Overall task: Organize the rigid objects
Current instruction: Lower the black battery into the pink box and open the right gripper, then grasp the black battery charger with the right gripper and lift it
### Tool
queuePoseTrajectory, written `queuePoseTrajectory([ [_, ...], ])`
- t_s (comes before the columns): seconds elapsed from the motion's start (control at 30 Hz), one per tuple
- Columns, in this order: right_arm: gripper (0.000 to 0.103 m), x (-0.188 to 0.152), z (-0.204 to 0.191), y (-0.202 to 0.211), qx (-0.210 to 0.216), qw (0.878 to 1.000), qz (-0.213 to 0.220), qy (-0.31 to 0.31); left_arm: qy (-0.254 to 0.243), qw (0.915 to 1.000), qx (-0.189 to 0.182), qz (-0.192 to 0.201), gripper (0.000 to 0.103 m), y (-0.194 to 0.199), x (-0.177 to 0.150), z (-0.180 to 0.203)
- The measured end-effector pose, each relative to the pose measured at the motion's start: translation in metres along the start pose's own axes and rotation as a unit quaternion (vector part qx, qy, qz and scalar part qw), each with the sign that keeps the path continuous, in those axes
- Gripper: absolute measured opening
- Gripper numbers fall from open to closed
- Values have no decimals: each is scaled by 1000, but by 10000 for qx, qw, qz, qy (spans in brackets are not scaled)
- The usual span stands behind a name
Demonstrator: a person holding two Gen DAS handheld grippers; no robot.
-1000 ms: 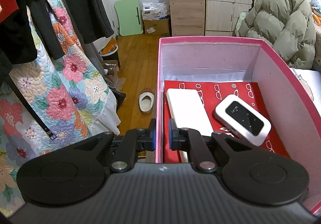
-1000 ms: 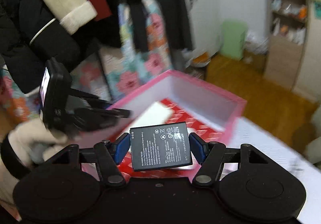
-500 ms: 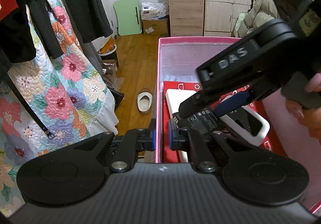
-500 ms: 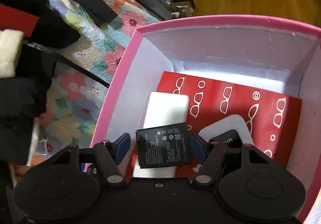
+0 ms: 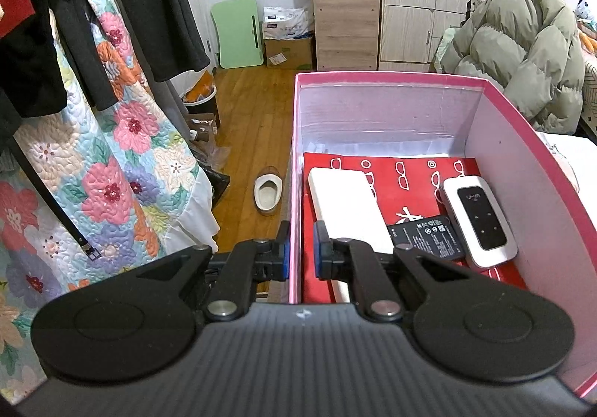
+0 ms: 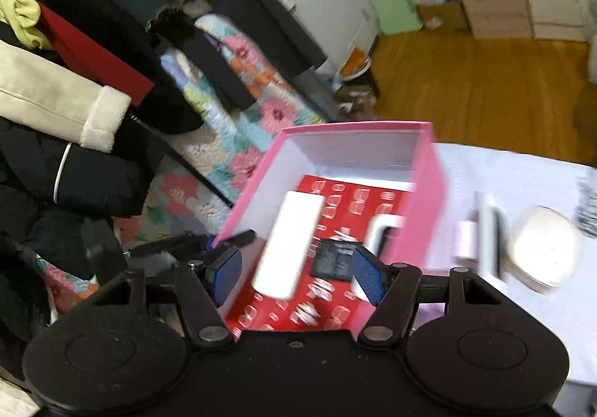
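A pink box (image 5: 388,78) with a red patterned floor stands on a white table. Inside lie a white power bank (image 5: 347,204), a black flat battery (image 5: 425,236) and a white pocket router with a black face (image 5: 479,221). My left gripper (image 5: 299,252) is shut on the box's left wall, one finger outside and one inside. My right gripper (image 6: 294,273) is open and empty, held above the box (image 6: 429,193); the battery (image 6: 334,260) lies below it between the power bank (image 6: 291,241) and the router (image 6: 380,234).
On the white table (image 6: 503,323) right of the box lie a small white block (image 6: 466,239), a flat upright device (image 6: 488,230) and a round cream case (image 6: 544,249), all blurred. Hanging clothes and a floral quilt (image 5: 112,155) fill the left. A slipper (image 5: 266,193) lies on the wood floor.
My right gripper opened and let go of the black battery, which now lies in the box between power bank and router. The right gripper then pulled back up and away. The left gripper held still.
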State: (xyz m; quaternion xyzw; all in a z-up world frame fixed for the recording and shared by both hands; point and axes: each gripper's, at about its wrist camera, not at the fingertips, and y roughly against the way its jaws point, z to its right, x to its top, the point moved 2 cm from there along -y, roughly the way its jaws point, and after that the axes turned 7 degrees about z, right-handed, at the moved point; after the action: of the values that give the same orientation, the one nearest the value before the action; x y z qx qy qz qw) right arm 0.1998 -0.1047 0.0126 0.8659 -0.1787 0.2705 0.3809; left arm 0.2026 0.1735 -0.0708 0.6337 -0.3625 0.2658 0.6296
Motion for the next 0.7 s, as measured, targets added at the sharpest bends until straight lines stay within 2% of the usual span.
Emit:
queuePoseTrajectory([
  [0.07, 72, -10, 13, 23, -234, 9997, 91, 30, -17, 10000, 18, -1, 9, 0, 0, 0],
  [0.23, 72, -46, 58, 51, -1265, 9919, 74, -38, -71, 9999, 73, -3, 9, 0, 1, 2],
  [0.37, 73, -76, 92, 62, -2271, 9738, -85, 35, -105, 9999, 89, -4, 9, 1, 2, 3],
  [0.47, 78, -93, 116, 70, -2746, 9615, -73, -15, -108, 9999, 90, -3, 9, 1, 2, 4],
  [0.57, 88, -105, 133, 71, -2887, 9572, -169, -58, -130, 9999, 106, -9, 9, 1, 2, 4],
  [0.7, 90, -113, 148, 58, -2937, 9549, -332, -285, -148, 9998, 137, -11, 9, 1, 2, 4],
])
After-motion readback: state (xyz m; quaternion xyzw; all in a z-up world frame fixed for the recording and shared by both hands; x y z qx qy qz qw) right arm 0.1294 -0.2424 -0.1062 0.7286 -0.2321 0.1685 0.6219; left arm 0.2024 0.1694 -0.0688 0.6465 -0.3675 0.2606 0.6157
